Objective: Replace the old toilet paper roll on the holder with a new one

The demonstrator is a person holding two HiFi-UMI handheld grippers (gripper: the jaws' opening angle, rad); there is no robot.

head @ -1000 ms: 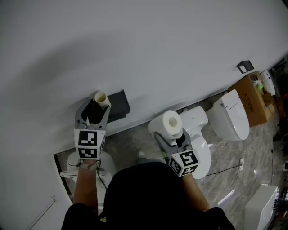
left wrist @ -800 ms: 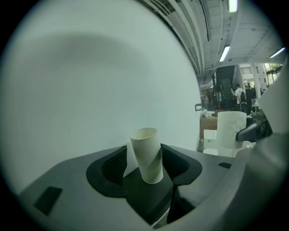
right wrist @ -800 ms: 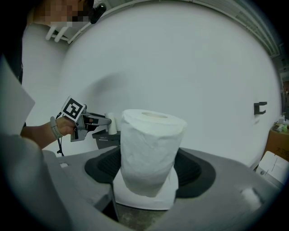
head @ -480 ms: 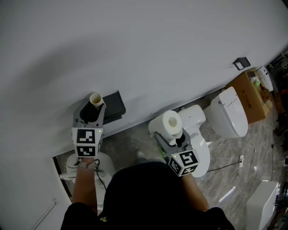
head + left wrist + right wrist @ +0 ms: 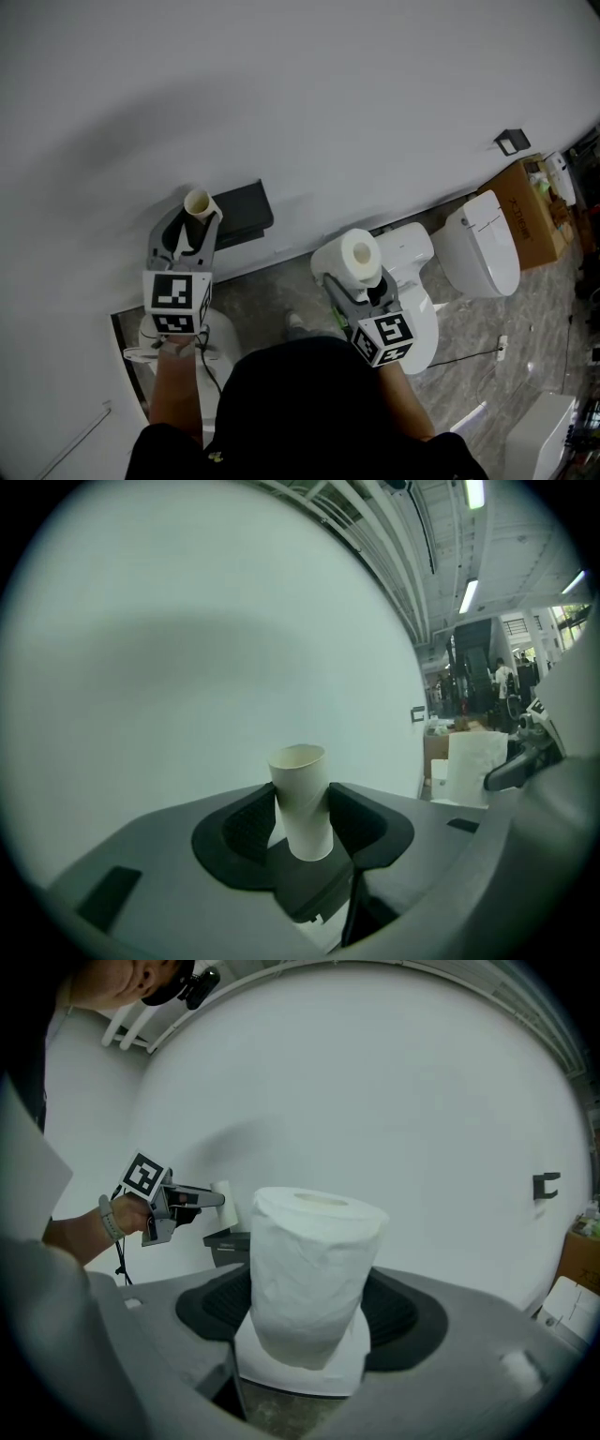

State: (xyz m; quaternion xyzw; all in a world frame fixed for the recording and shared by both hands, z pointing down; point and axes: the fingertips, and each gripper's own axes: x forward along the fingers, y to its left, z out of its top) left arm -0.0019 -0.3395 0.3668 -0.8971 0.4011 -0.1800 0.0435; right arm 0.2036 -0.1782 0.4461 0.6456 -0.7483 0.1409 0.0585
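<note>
An empty cardboard tube [image 5: 198,203] stands upright between the fingers of my left gripper [image 5: 195,217], just left of the black wall holder [image 5: 242,211]. The jaws have just been closing on it, and in the left gripper view both pads press the tube [image 5: 302,803]. My right gripper [image 5: 357,277] is shut on a full white toilet paper roll [image 5: 353,254], held upright in front of the wall. In the right gripper view the roll [image 5: 314,1260] fills the jaws, with the left gripper [image 5: 200,1200] and the holder [image 5: 228,1240] beyond it.
Below the right gripper a white toilet [image 5: 419,286] stands on the grey floor, with a second one [image 5: 483,246] to its right. A cardboard box [image 5: 528,204] sits by the wall. A small black fixture [image 5: 511,142] is on the wall. A white fixture [image 5: 178,342] lies under my left hand.
The left jaws have closed in on the cardboard tube and the gripper has risen a little with it. The right gripper and its roll have kept still.
</note>
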